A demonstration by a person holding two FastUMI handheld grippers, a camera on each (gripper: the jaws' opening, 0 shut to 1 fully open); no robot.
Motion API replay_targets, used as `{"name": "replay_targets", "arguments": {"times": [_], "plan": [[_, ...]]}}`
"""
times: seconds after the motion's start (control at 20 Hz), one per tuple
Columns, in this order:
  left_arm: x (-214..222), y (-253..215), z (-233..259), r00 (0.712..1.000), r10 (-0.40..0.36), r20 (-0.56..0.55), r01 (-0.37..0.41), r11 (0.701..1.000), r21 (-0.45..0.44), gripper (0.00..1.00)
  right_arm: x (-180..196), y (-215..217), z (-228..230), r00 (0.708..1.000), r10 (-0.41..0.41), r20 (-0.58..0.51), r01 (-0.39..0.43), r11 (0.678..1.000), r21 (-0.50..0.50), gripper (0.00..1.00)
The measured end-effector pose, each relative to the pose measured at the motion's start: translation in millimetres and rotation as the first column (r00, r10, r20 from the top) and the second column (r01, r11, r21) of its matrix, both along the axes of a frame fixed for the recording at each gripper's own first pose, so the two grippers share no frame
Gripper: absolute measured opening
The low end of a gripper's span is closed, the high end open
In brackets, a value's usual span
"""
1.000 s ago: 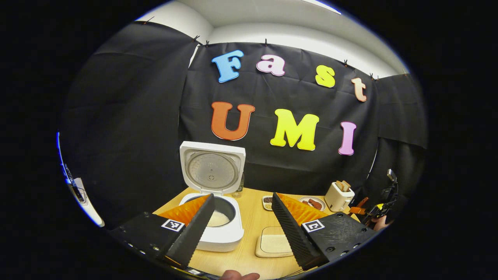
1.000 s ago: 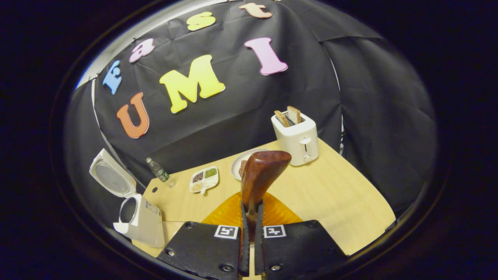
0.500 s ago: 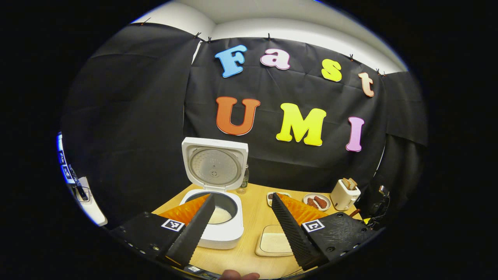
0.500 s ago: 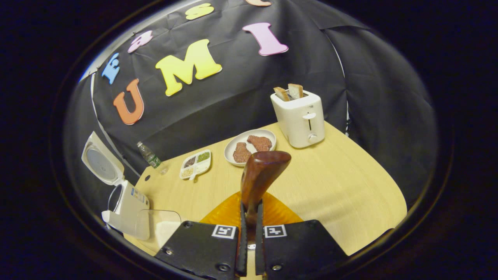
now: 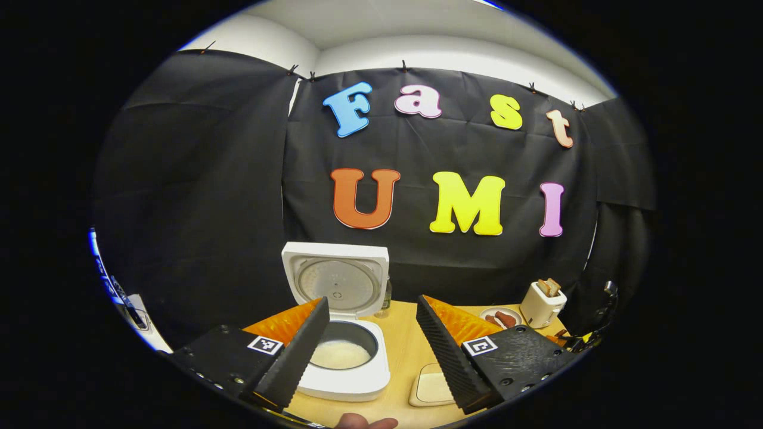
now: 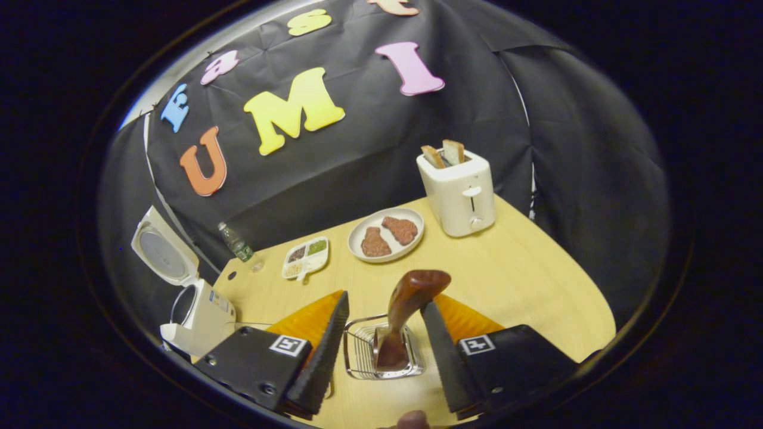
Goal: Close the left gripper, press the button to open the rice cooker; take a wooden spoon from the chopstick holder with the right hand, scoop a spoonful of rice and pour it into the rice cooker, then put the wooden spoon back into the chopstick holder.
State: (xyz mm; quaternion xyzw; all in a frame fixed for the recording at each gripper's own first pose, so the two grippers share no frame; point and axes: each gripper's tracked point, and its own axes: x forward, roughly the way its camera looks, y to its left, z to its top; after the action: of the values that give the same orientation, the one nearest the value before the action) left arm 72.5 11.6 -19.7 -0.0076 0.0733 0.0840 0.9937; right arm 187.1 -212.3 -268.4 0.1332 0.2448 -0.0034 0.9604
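Observation:
The white rice cooker [image 5: 343, 357] stands with its lid [image 5: 335, 285] up and white rice in the pot [image 5: 341, 354]. My left gripper [image 5: 372, 345] hovers open in front of it, holding nothing. In the right gripper view the brown wooden spoon [image 6: 405, 313] stands bowl-up in the wire chopstick holder [image 6: 381, 353]. My right gripper [image 6: 381, 342] is open, its fingers on either side of the spoon and apart from it. The rice cooker [image 6: 199, 313] sits far left in that view.
A shallow tray of rice [image 5: 434, 386] lies right of the cooker. A white toaster [image 6: 457, 190] with bread, a plate of meat [image 6: 386, 233], a divided dish [image 6: 306, 258] and a small bottle [image 6: 236, 243] stand toward the back of the wooden table [image 6: 524, 280].
My right gripper has opened and let go of the wooden spoon, which now stands in the chopstick holder. My left gripper has drifted a little; the cooker sits lower in its view.

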Motion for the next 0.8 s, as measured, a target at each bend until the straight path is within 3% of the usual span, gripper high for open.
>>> {"name": "replay_targets", "arguments": {"times": [0.05,0.35,0.55,0.8], "plan": [[9.9,3.5,8.6,1.0,-0.001,0.018,0.001,1.0,0.001,0.94,-1.2,-2.6,13.9,1.0,-0.001,0.024,0.001,1.0,-0.017,0.88],[84.2,36.9,58.0,0.996,0.007,0.087,-0.012,0.999,0.052,0.94,-12.7,-25.6,119.1,0.982,-0.006,0.191,0.036,0.987,-0.156,0.98],[141.2,61.4,56.3,1.0,0.014,0.025,-0.014,1.0,0.025,0.94,-28.7,-27.1,155.8,0.967,-0.012,0.255,0.062,0.98,-0.187,1.0],[201.8,103.3,12.2,0.991,0.03,-0.134,-0.029,1.0,0.003,0.94,-55.8,-34.5,156.1,0.968,-0.052,0.245,0.1,0.977,-0.19,1.0]]}}
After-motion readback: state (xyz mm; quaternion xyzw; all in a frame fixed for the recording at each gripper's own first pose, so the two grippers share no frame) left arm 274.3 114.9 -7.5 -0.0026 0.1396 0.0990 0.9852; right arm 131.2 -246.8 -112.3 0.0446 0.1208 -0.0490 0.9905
